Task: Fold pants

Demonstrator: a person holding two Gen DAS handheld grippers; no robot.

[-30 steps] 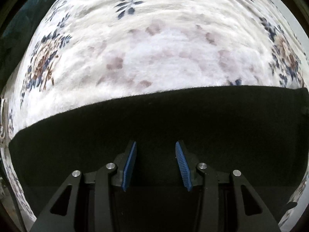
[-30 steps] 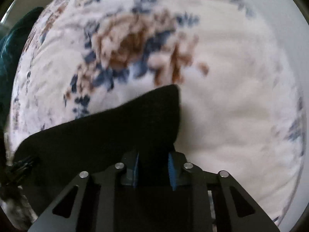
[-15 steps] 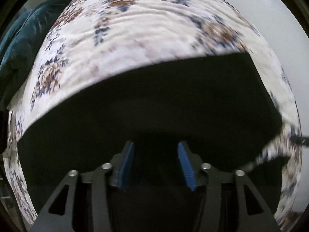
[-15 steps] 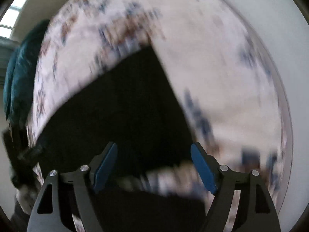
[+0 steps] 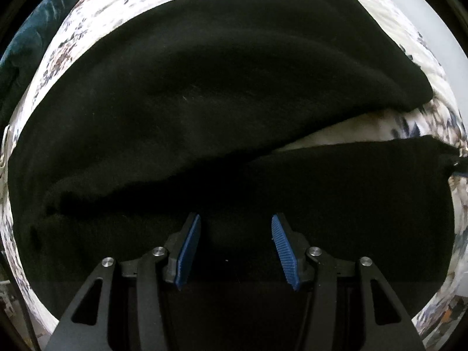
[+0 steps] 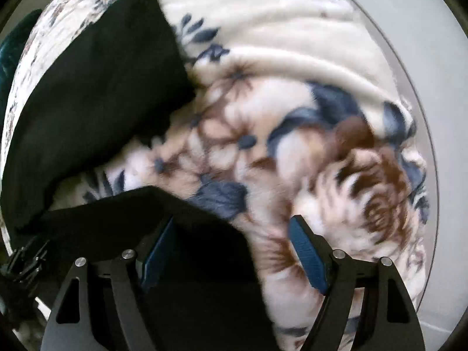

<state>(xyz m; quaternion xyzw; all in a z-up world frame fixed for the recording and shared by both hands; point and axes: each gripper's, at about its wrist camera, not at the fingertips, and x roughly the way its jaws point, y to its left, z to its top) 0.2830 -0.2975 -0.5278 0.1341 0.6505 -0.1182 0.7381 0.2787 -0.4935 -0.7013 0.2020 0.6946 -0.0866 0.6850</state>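
Note:
The black pants [image 5: 234, 87] fill most of the left wrist view, lying in two dark layers on a floral blanket [image 5: 365, 128] that shows through a gap at the right. My left gripper [image 5: 236, 248] points down over the lower layer, its blue pads [image 5: 188, 251] apart and nothing pinched between them. In the right wrist view the pants [image 6: 96, 82] lie at the upper left, and a second black flap [image 6: 181, 222] reaches under the left finger. My right gripper [image 6: 234, 248] stands wide open above that flap's edge and the blanket [image 6: 321, 146].
A teal cushion [image 5: 32, 44] lies past the blanket's left edge, and a pale plain surface [image 6: 433, 58] borders the blanket on the right. A black piece of hardware [image 6: 20, 263] shows at the lower left of the right wrist view.
My right gripper, shut on a pants corner a second ago, has opened wide and let it go. My left gripper's pads stand a little wider. Both views swept sideways; the pants now cover the left view.

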